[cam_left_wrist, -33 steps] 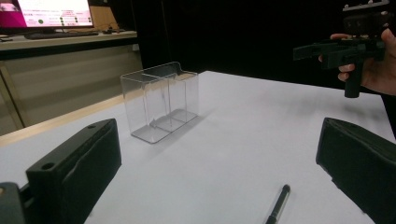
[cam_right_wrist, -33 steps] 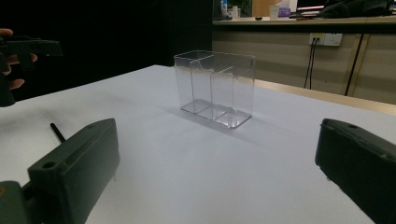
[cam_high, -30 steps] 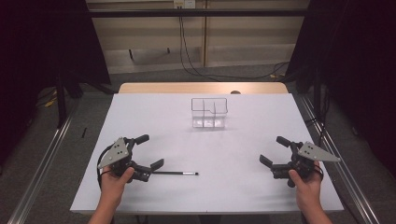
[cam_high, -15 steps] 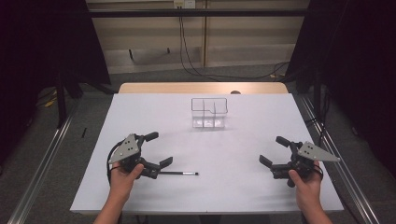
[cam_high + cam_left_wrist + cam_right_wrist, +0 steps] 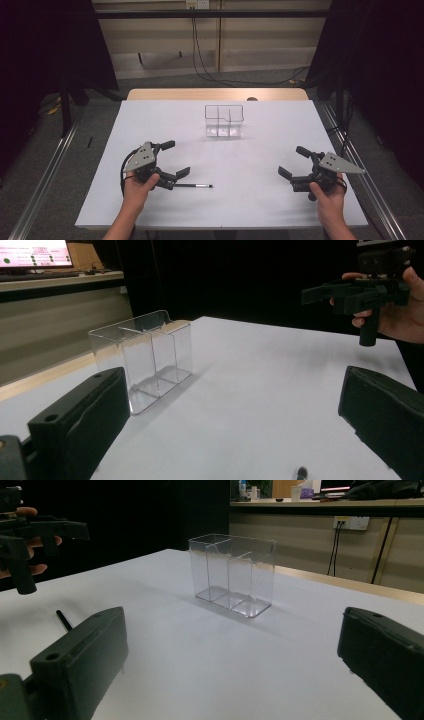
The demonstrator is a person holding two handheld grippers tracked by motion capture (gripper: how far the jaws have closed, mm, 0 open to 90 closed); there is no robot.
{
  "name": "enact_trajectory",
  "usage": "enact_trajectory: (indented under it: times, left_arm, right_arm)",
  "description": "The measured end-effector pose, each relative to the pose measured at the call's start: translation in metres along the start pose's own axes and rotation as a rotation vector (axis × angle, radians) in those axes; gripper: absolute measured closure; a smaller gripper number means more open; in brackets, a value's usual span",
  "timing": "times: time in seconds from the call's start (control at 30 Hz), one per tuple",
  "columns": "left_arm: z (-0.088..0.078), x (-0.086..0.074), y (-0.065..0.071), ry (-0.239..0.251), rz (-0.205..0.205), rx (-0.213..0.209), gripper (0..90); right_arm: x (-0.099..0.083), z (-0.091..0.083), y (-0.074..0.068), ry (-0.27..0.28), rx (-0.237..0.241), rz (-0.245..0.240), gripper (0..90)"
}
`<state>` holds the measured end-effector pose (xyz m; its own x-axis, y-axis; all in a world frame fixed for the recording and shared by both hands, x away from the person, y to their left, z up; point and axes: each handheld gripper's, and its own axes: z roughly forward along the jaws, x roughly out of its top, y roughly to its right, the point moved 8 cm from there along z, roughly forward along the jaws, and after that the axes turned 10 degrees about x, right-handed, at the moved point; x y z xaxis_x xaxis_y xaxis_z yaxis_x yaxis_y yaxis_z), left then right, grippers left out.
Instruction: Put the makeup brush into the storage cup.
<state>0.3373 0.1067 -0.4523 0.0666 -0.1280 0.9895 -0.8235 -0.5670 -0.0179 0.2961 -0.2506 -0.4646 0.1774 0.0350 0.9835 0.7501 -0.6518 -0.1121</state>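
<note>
Gripped in the person's left hand, the left gripper [image 5: 172, 159] hangs over the near-left part of the white table [image 5: 260, 200] with its jaws spread wide and nothing between them. A thin black pen [image 5: 192, 185] lies flat on the tabletop just beside the gripper's nearer jaw, its length running toward the table's middle; whether jaw and pen touch cannot be told from above, and in the left gripper view just its dark tip [image 5: 301, 472] peeks in at the bottom edge. A clear plastic organizer [image 5: 224, 120], split into compartments and holding nothing, stands upright toward the far middle of the table, well apart from the pen. At the near-right corner, the right gripper [image 5: 295, 162] is likewise held wide open and empty, close to the table's right edge. Bare white surface stretches between the two grippers and up to the organizer. A strip of wooden board [image 5: 215, 94] shows along the table's far edge, with metal rails [image 5: 45, 175] flanking the sides. A lit screen [image 5: 32, 252] glows in the background of the left gripper view, its writing too small to read.
</note>
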Motion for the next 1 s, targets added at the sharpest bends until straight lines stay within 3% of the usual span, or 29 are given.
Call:
enact_trajectory:
  times: [0.13, 0.3, 0.5, 1.0]
  left_arm:
    - [0.001, 0.000, 0.001, -0.007, -0.001, -0.004, 0.0]
    - [0.004, -0.006, 0.002, -0.072, -0.004, -0.017, 0.0]
    - [0.009, -0.011, 0.000, -0.114, -0.012, -0.024, 0.0]
    - [0.017, -0.017, 0.000, -0.268, 0.013, -0.044, 0.0]
  right_arm:
    - [0.000, 0.000, 0.000, 0.001, 0.000, 0.000, 0.0]
    - [0.000, 0.000, 0.001, 0.003, 0.000, 0.003, 0.0]
    - [0.000, -0.001, 0.001, 0.002, 0.002, 0.004, 0.0]
    - [0.000, -0.001, 0.001, -0.002, 0.005, 0.003, 0.0]
